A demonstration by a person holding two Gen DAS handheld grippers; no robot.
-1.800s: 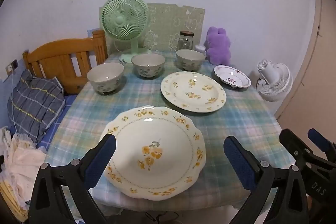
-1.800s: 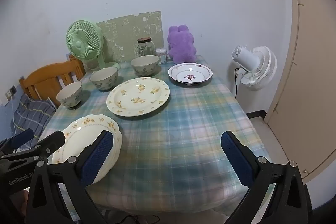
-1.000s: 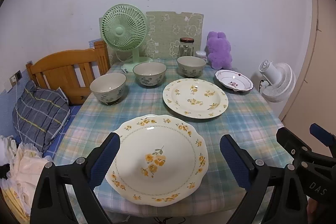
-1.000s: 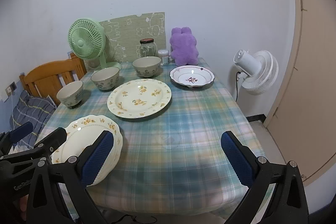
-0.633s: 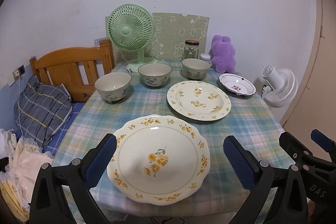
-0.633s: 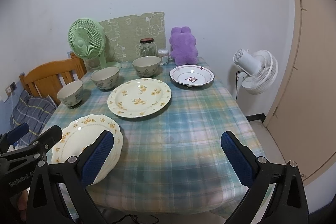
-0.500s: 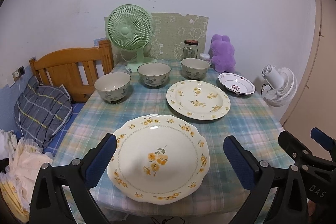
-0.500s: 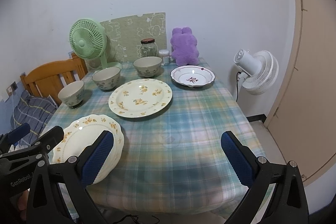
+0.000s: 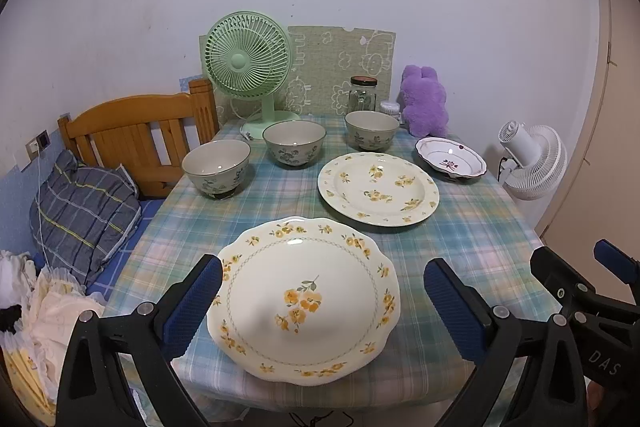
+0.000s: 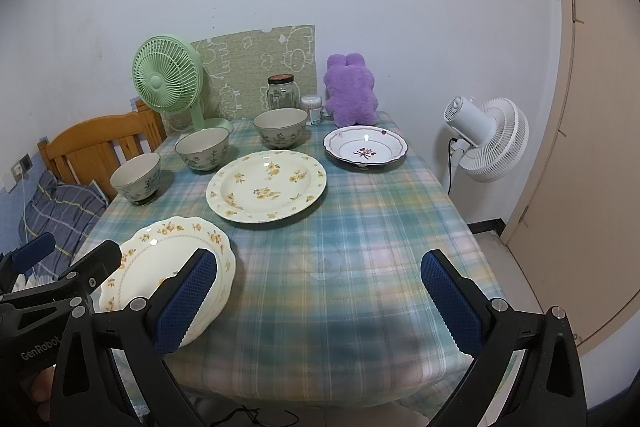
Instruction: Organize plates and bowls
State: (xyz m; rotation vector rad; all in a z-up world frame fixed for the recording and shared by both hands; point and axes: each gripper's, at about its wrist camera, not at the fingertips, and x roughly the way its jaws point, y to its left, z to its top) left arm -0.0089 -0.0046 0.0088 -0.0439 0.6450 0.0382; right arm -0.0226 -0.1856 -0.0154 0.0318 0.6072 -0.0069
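Note:
A scalloped cream plate with yellow flowers lies at the table's front left edge. My left gripper hovers open just above it, one finger to each side, holding nothing. Farther back lie a round yellow-flowered plate and a small white dish with a maroon flower. Three grey-green bowls stand in a row behind them. My right gripper is open and empty over bare tablecloth at the front right.
At the table's back stand a green desk fan, a glass jar and a purple plush toy. A wooden chair and folded bedding are on the left. A white floor fan and a door are on the right.
Both grippers stay open and drift only slightly; the left wrist view has pulled back a little from the scalloped plate. No dish has moved.

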